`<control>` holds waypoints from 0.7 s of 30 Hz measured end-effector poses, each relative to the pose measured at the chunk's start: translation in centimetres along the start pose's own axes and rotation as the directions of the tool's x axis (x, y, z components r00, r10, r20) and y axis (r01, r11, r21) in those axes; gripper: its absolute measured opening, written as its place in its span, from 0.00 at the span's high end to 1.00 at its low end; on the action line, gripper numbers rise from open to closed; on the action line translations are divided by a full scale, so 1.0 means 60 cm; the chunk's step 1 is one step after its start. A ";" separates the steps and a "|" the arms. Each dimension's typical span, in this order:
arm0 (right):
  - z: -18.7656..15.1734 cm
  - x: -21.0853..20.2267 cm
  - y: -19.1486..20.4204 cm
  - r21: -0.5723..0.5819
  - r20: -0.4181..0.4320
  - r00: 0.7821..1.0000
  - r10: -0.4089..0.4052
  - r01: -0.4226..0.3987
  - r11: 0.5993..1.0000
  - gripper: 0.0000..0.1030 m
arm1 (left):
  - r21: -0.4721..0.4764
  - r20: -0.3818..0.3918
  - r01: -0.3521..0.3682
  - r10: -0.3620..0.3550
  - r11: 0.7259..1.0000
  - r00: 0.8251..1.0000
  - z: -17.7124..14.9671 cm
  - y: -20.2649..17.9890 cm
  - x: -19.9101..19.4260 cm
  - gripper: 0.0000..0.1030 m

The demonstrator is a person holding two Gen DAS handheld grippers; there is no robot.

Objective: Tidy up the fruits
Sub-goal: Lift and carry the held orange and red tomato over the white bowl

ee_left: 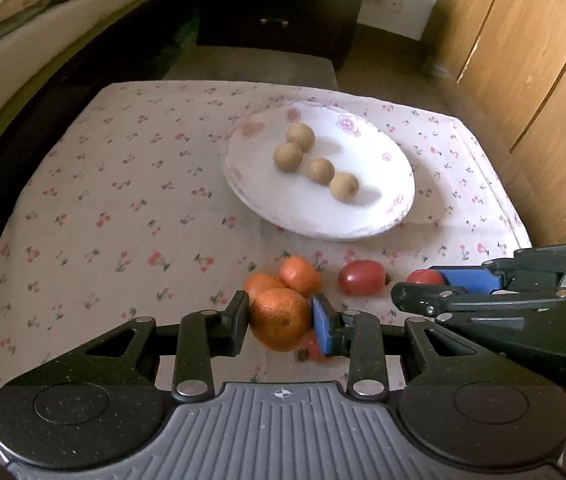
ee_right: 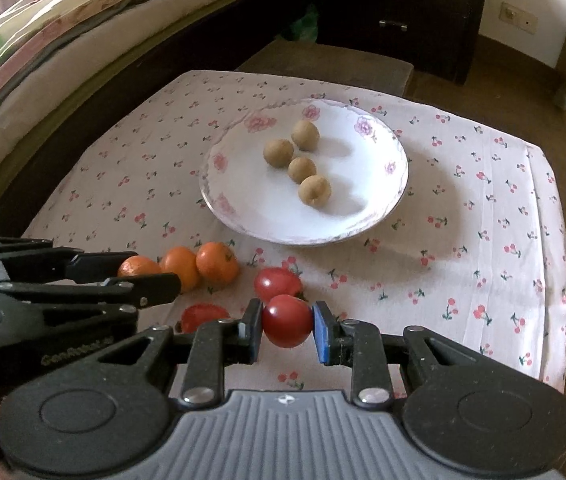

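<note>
My left gripper [ee_left: 280, 321] is shut on an orange mandarin [ee_left: 281, 318], lifted a little above the cloth. Two more mandarins [ee_left: 299, 274] lie just beyond it. My right gripper [ee_right: 287, 321] is shut on a red tomato [ee_right: 287, 320]. Another tomato [ee_right: 277, 282] lies on the cloth just beyond it, and a third tomato [ee_right: 203, 316] lies to its left, partly hidden. A white flowered plate [ee_right: 243, 200] farther back holds several brown round fruits [ee_right: 303, 166]. In the left wrist view the right gripper [ee_left: 423, 284] enters from the right with its tomato [ee_left: 425, 277].
The table wears a white cloth with cherry print [ee_right: 483, 240]. A bed [ee_right: 63, 20] runs along the left, a dark drawer unit [ee_right: 403, 0] stands behind, and wooden cupboard doors [ee_left: 523, 60] are at the right. A low brown stool [ee_right: 323, 66] sits past the table's far edge.
</note>
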State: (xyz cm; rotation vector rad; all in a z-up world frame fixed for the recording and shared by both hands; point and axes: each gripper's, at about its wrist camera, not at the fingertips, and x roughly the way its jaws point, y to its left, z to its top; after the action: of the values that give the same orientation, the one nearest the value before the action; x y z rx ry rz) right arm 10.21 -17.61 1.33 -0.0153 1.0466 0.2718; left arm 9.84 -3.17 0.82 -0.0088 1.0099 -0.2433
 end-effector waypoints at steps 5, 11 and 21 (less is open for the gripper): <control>0.013 0.009 -0.007 0.012 0.002 1.000 -0.002 0.002 1.000 0.72 | -0.005 0.006 0.014 -0.014 1.000 1.000 0.017 -0.002 0.012 0.59; 0.029 0.015 -0.017 0.019 0.012 1.000 -0.009 0.009 1.000 0.72 | -0.008 0.013 0.023 -0.023 1.000 1.000 0.035 -0.005 0.023 0.59; 0.055 0.031 -0.032 0.031 0.025 0.999 -0.020 0.019 0.999 0.72 | -0.010 0.029 0.021 -0.021 1.000 0.999 0.068 -0.010 0.040 0.60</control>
State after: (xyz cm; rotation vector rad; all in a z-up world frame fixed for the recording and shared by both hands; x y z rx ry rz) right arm 14.33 -18.59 1.18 0.0059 1.0248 0.2372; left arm 14.36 -4.67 1.05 -0.0322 0.9829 -0.2569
